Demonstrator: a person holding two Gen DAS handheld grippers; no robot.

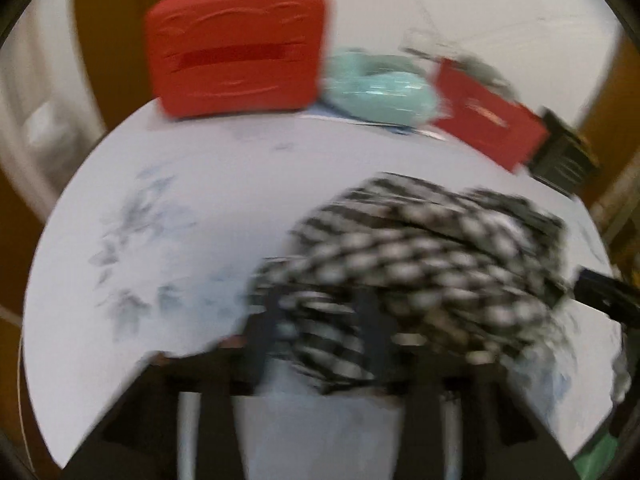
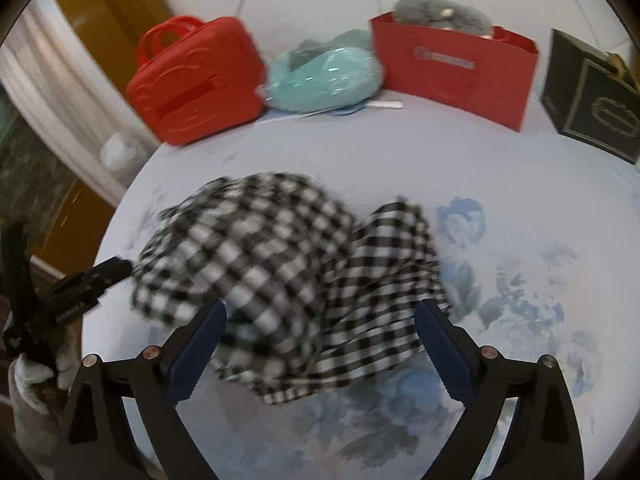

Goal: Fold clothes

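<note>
- pale floral cloth (image 2: 520, 208) covers the table, printed with blue-grey flowers; a white wall stands behind it, with mustard-yellow panels at the sides.
- along the far edge sit a red case (image 2: 196, 84) with handles, a mint-green bundle (image 2: 324, 76) in clear wrap, a red paper bag (image 2: 452, 72) with something grey inside, and a dark gift bag (image 2: 592, 112) at the far right.
- the black-and-white checked garment (image 2: 272, 264) lies in a crumpled heap near the middle of the cloth, bunched up, with one flap spread toward the right.
- the right gripper (image 2: 320, 344) is spread wide, its blue-padded fingers (image 2: 200, 348) either side of the garment's near edge; the fabric lies between them and no pad is pressed on it.
- the left gripper (image 1: 316, 336) is at the heap's left side. in its own view, which is badly blurred, the checked garment (image 1: 420, 264) fills the space between the dark fingers (image 1: 260, 332), and i cannot tell whether they are pinching it.
- in the right wrist view the left gripper's tip (image 2: 108, 272) touches the left edge of the garment, and a gloved hand (image 2: 36, 376) holds the tool below.
- the red case (image 1: 236, 44) and red paper bag (image 1: 484, 120) also show in the left view, smeared.
</note>
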